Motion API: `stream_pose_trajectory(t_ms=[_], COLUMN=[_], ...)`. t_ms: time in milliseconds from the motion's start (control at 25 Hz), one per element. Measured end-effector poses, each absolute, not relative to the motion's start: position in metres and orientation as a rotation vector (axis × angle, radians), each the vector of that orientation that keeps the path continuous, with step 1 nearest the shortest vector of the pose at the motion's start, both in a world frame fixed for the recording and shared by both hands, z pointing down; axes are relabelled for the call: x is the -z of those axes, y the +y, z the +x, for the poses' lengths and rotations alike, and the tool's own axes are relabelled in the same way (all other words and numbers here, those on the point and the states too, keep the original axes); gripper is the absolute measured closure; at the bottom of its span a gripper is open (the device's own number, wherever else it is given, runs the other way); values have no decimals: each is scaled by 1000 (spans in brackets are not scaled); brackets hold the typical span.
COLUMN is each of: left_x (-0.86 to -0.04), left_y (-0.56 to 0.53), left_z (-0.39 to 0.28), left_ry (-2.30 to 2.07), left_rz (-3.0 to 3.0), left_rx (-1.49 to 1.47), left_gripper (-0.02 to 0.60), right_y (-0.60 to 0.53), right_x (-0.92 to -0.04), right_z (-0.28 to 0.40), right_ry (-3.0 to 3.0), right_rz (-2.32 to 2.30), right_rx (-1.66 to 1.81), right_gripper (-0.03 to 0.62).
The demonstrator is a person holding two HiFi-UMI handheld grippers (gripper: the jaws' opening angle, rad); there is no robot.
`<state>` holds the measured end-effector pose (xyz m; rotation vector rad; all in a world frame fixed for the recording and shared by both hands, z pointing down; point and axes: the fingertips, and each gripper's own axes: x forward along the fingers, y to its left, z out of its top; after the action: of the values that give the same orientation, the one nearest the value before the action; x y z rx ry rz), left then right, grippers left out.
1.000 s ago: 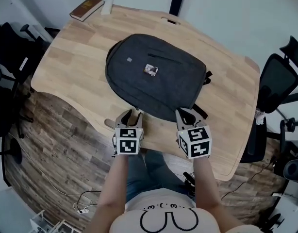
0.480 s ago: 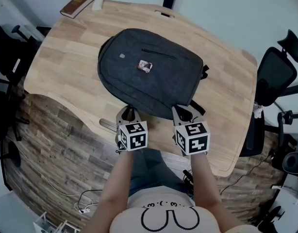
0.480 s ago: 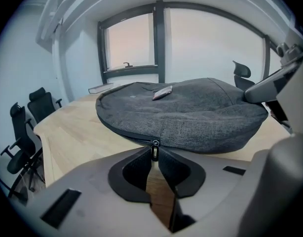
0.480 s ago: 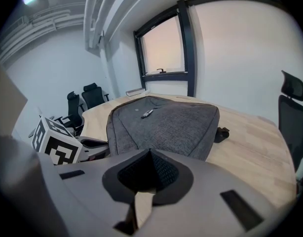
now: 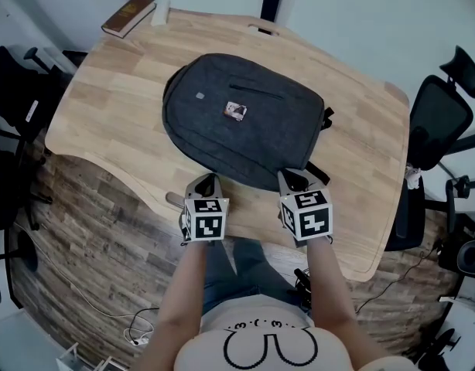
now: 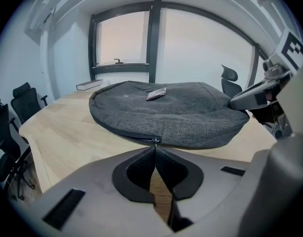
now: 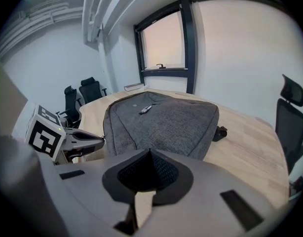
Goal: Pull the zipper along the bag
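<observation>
1. A second ago the left tool [image 5: 206, 182] stood with its jaws wide apart at the near edge of the bag [image 5: 245, 130]. They have since come together. In the left gripper view the zipper pull [image 6: 154, 140] sits right at the meeting tips, so the tool appears clamped on it.
2. The right tool [image 5: 294, 178] has not changed: its jaws are together, tips at the bag's near rim to the right of the left tool. Whether they nip any fabric I cannot tell.
3. In my judgement the grasp is now made, so the pull along the track can begin, with the right tool placed to steady the bag.
4. The bag lies flat in the middle of the worktop [image 5: 361, 153], front face up, with a small label [image 5: 237, 111] on top.
5. Its long axis runs left to right across the worktop, the left end a little farther away. The straps stick out at the right end.
6. The zipper track shows as a dark line following the near rim, running left from the pull.
</observation>
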<state>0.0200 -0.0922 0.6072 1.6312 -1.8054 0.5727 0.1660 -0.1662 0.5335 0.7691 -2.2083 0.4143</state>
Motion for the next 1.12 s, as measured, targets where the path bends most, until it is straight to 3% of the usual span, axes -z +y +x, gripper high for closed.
stream_pose_trajectory(t_ms=[520, 1120], left_x=[-607, -609], left_y=[-84, -94], left_z=[-7, -93], left_ry=[-1643, -1527], left_rz=[1777, 1887], left_rx=[-650, -707], left_gripper=[561, 561], right_y=[-169, -170], right_x=[-537, -540], right_z=[167, 172], right_ry=[-2039, -1829], right_rz=[879, 1141], right_rx=[-342, -228], right_gripper=[542, 542])
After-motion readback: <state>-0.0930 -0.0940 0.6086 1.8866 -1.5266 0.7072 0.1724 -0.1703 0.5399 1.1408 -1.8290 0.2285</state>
